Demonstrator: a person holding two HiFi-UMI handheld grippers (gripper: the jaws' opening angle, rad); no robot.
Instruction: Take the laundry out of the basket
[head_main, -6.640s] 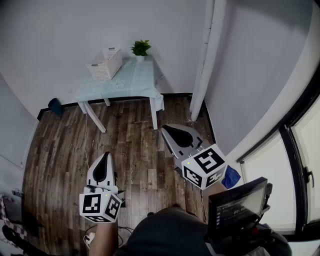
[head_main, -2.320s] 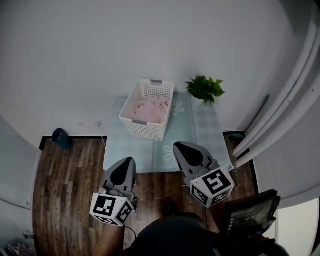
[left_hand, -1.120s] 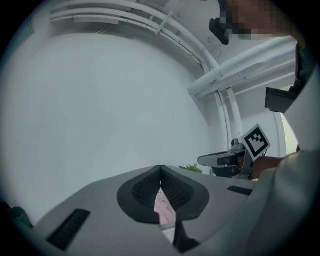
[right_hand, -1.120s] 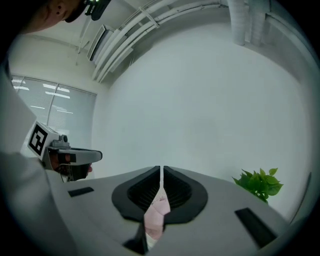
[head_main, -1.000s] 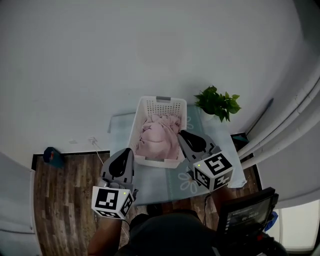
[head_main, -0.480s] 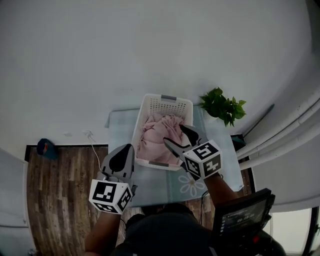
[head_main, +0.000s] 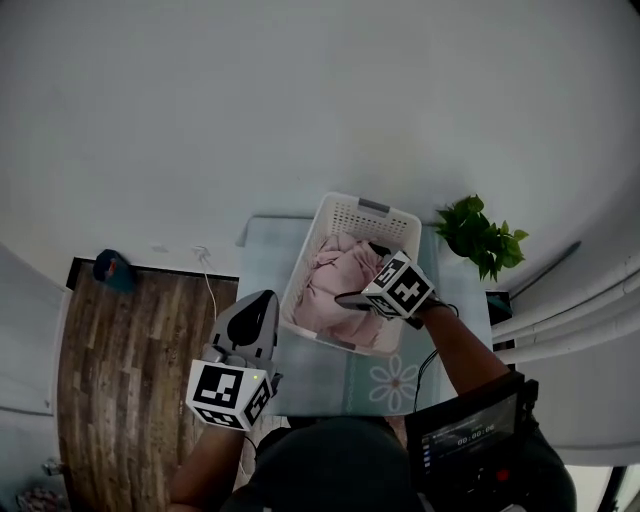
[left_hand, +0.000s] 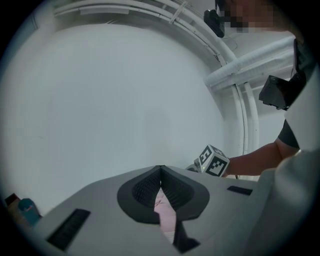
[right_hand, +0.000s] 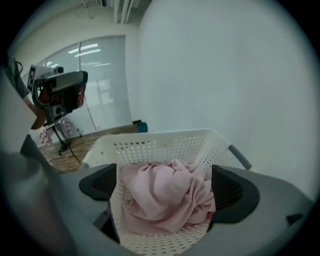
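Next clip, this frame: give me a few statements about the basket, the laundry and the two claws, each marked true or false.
1. The pink laundry lies in the white basket. True.
2. The right claw is clamped on the laundry. False: its jaws have just been opening and stand wide above the laundry, nothing pinched between them.
3. The potted plant stands inside the basket. False: it stands on the table beside the basket.
4. The left claw is shut and empty. True.

Basket (head_main: 365, 208): white perforated plastic, matt. Laundry (head_main: 335, 285): soft pink cloth, crumpled. Floor (head_main: 110, 350): dark wood planks. Table (head_main: 320, 375): pale cloth cover.
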